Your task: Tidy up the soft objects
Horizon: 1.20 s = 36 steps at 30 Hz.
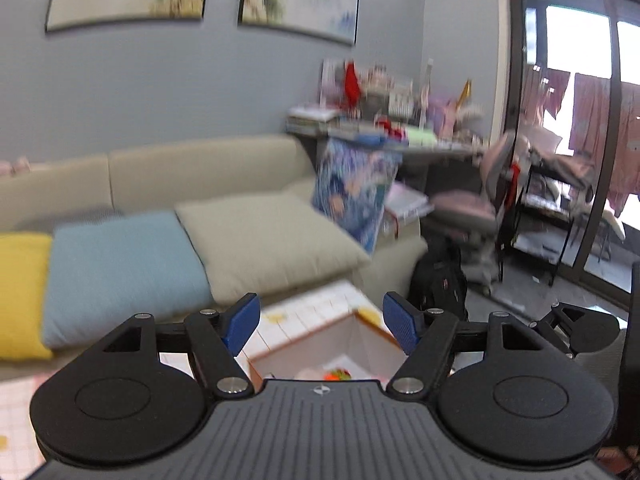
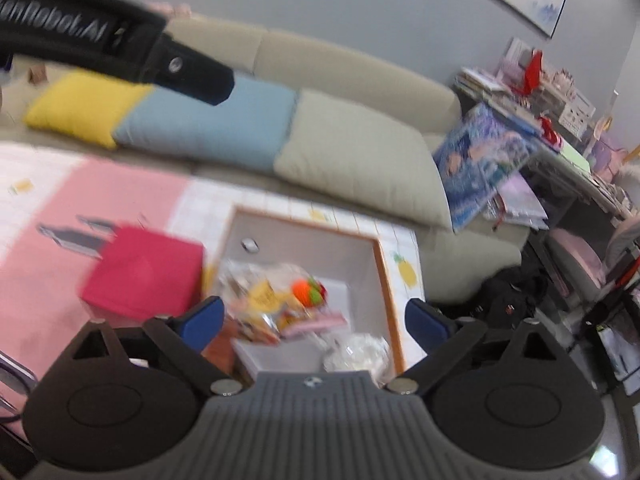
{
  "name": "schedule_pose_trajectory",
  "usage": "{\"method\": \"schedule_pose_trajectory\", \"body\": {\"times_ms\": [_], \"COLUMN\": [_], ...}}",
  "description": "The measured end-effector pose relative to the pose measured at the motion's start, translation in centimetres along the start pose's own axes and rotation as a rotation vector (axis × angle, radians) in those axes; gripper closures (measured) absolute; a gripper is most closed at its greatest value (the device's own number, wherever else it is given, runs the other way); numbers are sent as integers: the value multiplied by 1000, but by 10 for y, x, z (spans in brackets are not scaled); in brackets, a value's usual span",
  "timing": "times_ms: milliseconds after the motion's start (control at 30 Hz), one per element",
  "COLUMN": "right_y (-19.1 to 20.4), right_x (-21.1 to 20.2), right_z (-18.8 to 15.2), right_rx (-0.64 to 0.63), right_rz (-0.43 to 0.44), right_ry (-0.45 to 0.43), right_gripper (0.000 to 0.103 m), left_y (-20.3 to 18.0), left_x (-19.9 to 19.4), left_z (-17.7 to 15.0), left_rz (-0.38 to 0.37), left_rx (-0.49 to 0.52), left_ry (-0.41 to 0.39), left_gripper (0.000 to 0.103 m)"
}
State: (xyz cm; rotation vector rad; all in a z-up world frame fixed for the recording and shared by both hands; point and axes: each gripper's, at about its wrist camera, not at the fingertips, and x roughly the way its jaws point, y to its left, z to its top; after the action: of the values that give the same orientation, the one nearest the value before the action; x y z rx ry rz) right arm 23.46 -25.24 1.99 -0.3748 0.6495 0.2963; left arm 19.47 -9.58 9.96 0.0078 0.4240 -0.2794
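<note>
A yellow cushion point(image 2: 76, 106), a light blue cushion point(image 2: 208, 124) and a beige cushion point(image 2: 352, 160) lie in a row on the beige sofa point(image 2: 344, 68); they also show in the left wrist view: yellow point(image 1: 20, 292), blue point(image 1: 120, 272), beige point(image 1: 272, 240). My left gripper point(image 1: 322, 322) is open and empty, raised above the table's recessed tray point(image 1: 360, 344). My right gripper point(image 2: 316, 320) is open and empty above the tray point(image 2: 352, 252), which holds plastic-wrapped packets and an orange soft toy point(image 2: 306, 292).
A red box point(image 2: 144, 276) sits on the pink and white tabletop point(image 2: 60, 200). A blue patterned board point(image 2: 476, 164) leans on the sofa arm. A cluttered desk point(image 2: 560, 120), a pink chair point(image 1: 472, 208) and a black backpack point(image 1: 440, 284) stand to the right.
</note>
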Motion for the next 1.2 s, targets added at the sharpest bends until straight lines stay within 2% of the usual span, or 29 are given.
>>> {"method": "schedule_pose_trajectory", "body": {"times_ms": [167,300,467,533,600,700,833,933,1067,1200], "right_y": [7,17,38,48,61,79,97,111,119,126], "right_x": [-42,-69,-97,-108,-120,-131,-137,-133,-117,-102], "right_z": [15,19,15,10,2,-12,-36,-47,-61,-70], "right_rx": [101,187,273,281,271,249,255,226,268,277], "right_rz": [70,150,229,216,185,162,125,117,124,137], "right_ry": [-113,-176,-241,-265,-293,-302,-283,-204,-92,-21], "right_gripper": [3,3,3,3,3,3,3,3,3,3], "left_y": [9,16,24,22,20,12,10,13,23,35], "left_x": [-52,-84,-113,-121,-127,-135,-141,-139,-130,-120], "left_z": [6,-1,-13,-23,-34,-55,-84,-102,-124,-144], "left_rz": [40,133,215,262,321,379,392,384,411,412], "left_rx": [6,5,-27,4,51,87,27,-48,-152,-260], "left_ry": [-97,-159,-167,-169,-170,-123,-29,34,142,247], "left_gripper": [21,21,21,19,12,11,11,10,10,10]}}
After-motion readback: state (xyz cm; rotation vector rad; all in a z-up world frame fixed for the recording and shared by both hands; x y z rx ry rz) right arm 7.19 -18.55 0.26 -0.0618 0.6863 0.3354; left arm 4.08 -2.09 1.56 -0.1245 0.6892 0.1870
